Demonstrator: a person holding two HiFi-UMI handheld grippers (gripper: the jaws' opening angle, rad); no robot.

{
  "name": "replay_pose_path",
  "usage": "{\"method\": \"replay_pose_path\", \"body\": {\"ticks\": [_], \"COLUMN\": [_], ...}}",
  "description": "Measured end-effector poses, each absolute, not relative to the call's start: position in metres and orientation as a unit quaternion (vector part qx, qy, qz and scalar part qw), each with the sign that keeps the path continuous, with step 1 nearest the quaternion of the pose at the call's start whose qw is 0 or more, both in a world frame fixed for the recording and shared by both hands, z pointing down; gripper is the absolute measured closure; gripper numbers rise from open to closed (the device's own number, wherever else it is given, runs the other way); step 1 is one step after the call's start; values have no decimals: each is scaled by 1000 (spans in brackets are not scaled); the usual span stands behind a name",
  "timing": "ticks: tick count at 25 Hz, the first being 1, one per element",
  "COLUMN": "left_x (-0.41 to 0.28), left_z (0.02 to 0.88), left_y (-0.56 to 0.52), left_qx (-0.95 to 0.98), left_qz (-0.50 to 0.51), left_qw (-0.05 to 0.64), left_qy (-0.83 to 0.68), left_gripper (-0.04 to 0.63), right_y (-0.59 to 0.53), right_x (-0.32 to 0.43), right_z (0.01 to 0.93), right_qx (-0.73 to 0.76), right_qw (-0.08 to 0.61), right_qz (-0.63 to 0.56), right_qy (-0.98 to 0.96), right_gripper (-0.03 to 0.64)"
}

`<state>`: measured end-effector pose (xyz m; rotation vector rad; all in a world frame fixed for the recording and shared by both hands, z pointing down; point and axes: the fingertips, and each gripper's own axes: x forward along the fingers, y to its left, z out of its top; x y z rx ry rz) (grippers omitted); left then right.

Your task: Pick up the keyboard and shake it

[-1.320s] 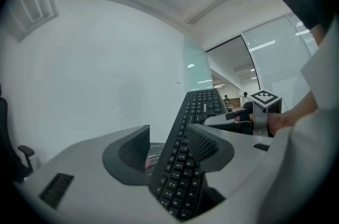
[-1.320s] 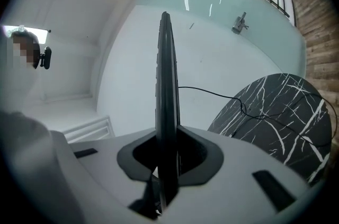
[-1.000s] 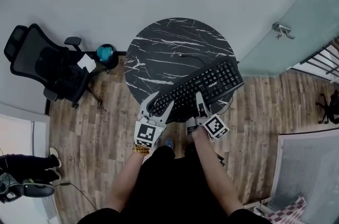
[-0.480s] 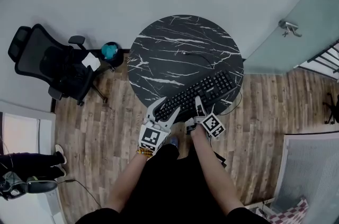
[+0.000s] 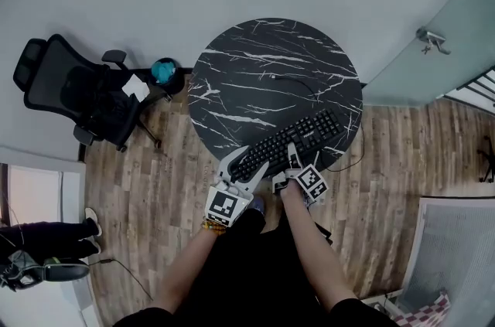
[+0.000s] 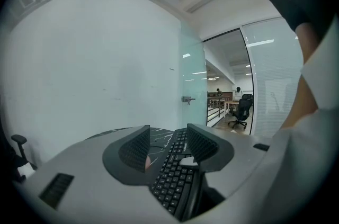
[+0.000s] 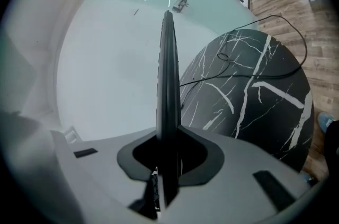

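Black keyboard (image 5: 294, 141) sits angled over the near edge of the round marble surface (image 5: 263, 59). Right gripper (image 5: 292, 157) clamped on its near long edge. Left gripper (image 5: 246, 163) jaws apart, straddling the keyboard's left end.

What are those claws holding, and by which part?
The right gripper pinches the keyboard by its near long edge; the left gripper stands open around its left end, gripping nothing.
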<state>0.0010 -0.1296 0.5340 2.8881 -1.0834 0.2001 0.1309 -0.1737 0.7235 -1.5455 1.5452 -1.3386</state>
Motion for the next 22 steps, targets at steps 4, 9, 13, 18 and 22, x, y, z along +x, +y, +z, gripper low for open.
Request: {"method": "replay_pose_path", "body": {"ticks": [4, 9, 13, 18, 22], "left_x": [-1, 0, 0, -1, -1], "left_z": [549, 579, 589, 594, 600], "left_y": [-131, -128, -127, -131, -134], "left_qx": [934, 930, 930, 927, 923], "left_qz": [71, 82, 81, 69, 64], "left_qw": [37, 72, 80, 88, 94], "left_qy": [-349, -352, -350, -359, -367], "left_gripper": [373, 373, 373, 373, 373], "right_y": [-174, -169, -166, -167, -175], "right_x": [131, 133, 132, 133, 128], "right_z": [749, 786, 798, 803, 806], "right_qx": [-581, -580, -592, -603, -589], "right_qw": [278, 237, 178, 128, 60], "right_qz": [-529, -574, -571, -562, -545], "right_qy": [553, 527, 541, 552, 594], "right_gripper": [534, 523, 511, 477, 376]}}
